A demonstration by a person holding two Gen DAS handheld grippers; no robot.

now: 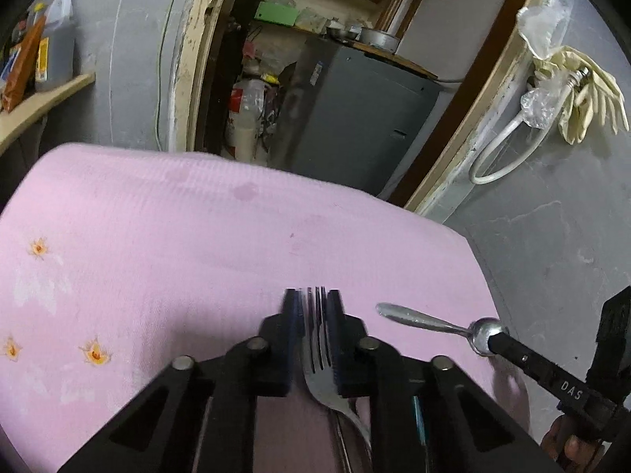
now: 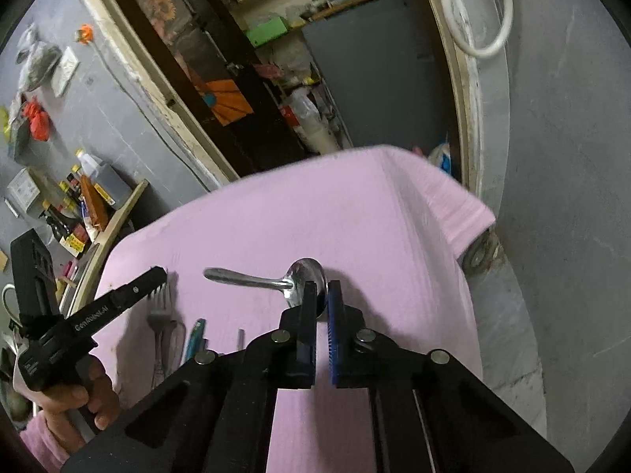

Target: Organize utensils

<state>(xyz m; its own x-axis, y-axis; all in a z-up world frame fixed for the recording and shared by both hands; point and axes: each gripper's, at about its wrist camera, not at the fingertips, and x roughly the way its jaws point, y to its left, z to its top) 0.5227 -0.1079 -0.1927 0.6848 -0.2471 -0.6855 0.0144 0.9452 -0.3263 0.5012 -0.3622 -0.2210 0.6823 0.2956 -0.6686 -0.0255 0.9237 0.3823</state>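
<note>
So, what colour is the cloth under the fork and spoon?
The cloth is pink with small orange flower prints, seen best in the left wrist view.

Only two bits of lettering I can actually read here. The right gripper (image 1: 497,339) has "DAS" along its finger, and the left gripper (image 2: 157,276) says "GenRobot.AI" on its side.
</note>
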